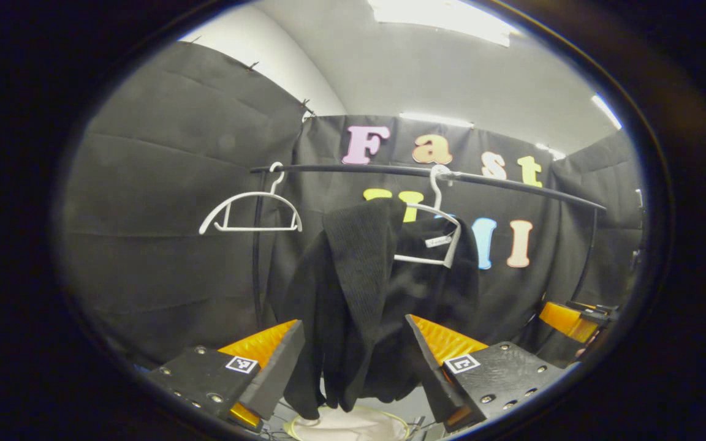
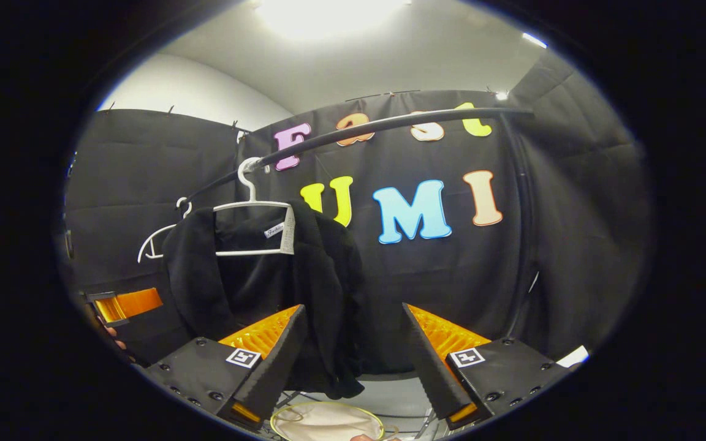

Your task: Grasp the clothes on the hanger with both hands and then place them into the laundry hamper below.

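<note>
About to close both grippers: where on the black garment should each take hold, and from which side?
Grip the hanging front panels below the white hanger, where the black garment drapes in thick vertical folds. Come in level from the front, left gripper and right gripper open around separate folds, probably mid-height.

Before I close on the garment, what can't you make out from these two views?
- Hamper: cut off by the bottom edge in both views; depth unknown.
- Garment: black on black cloth, so its outline is unclear; its folds hide part of its hanger.
- Tag: too small.
- Right gripper: at the left gripper view's edge.
</note>
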The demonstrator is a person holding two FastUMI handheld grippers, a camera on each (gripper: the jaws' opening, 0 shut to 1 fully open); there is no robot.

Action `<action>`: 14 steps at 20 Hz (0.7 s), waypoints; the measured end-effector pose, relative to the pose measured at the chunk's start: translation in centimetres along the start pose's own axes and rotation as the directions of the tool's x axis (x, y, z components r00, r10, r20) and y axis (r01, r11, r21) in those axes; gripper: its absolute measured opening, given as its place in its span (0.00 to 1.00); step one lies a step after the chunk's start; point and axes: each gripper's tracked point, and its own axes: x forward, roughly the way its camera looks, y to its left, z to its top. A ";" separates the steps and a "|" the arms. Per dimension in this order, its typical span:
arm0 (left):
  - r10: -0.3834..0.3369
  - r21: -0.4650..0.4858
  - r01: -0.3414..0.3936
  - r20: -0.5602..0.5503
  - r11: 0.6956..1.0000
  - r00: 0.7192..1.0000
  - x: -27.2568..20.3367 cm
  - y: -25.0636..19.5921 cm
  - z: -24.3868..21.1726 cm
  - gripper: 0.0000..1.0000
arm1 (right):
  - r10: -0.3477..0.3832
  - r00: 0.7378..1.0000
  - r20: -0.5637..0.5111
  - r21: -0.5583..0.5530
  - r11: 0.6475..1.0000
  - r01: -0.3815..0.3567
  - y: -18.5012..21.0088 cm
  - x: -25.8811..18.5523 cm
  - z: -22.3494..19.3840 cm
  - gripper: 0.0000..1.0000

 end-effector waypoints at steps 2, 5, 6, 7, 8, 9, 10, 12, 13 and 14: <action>0.018 -0.005 -0.018 0.007 1.000 1.000 1.7 -0.6 0.4 0.92 | 0.032 0.999 0.002 -0.006 0.999 -0.032 0.3 1.8 0.1 0.94; 0.058 -0.010 -0.059 -0.005 0.998 0.998 4.5 -1.2 0.1 0.92 | 0.078 0.997 -0.012 -0.003 0.997 -0.078 0.4 4.3 -0.3 0.96; 0.071 -0.015 -0.071 -0.008 0.997 0.997 5.3 -1.5 -0.1 0.92 | 0.092 0.996 -0.017 -0.002 0.996 -0.092 0.4 5.0 -0.6 0.96; 0.076 -0.021 -0.076 -0.012 0.997 0.997 6.2 -1.8 -0.2 0.92 | 0.104 0.994 -0.024 -0.004 0.995 -0.104 0.3 5.7 -0.8 0.96; 0.084 -0.025 -0.084 -0.017 0.996 0.996 6.9 -2.2 -0.3 0.92 | 0.114 0.993 -0.031 -0.005 0.993 -0.115 0.1 6.5 -1.1 0.94; 0.094 -0.024 -0.094 -0.021 0.995 0.995 7.7 -2.3 -0.4 0.92 | 0.126 0.991 -0.037 -0.002 0.992 -0.126 0.0 7.2 -1.3 0.96; 0.104 -0.018 -0.105 -0.025 0.994 0.994 8.5 -2.5 -0.5 0.92 | 0.137 0.990 -0.044 0.003 0.991 -0.137 0.0 8.1 -1.6 0.96; 0.130 -0.002 -0.130 -0.032 0.992 0.991 9.8 -2.8 -0.9 0.92 | 0.159 0.985 -0.059 0.013 0.987 -0.159 -0.3 9.4 -2.2 0.94; 0.152 0.007 -0.152 -0.034 0.988 0.988 10.3 -2.7 -0.9 0.92 | 0.169 0.983 -0.067 0.015 0.986 -0.169 -0.5 10.1 -2.4 0.94; 0.168 0.007 -0.167 -0.037 0.986 0.985 11.0 -2.7 -1.0 0.92 | 0.178 0.982 -0.071 0.014 0.984 -0.177 -0.6 10.8 -2.6 0.96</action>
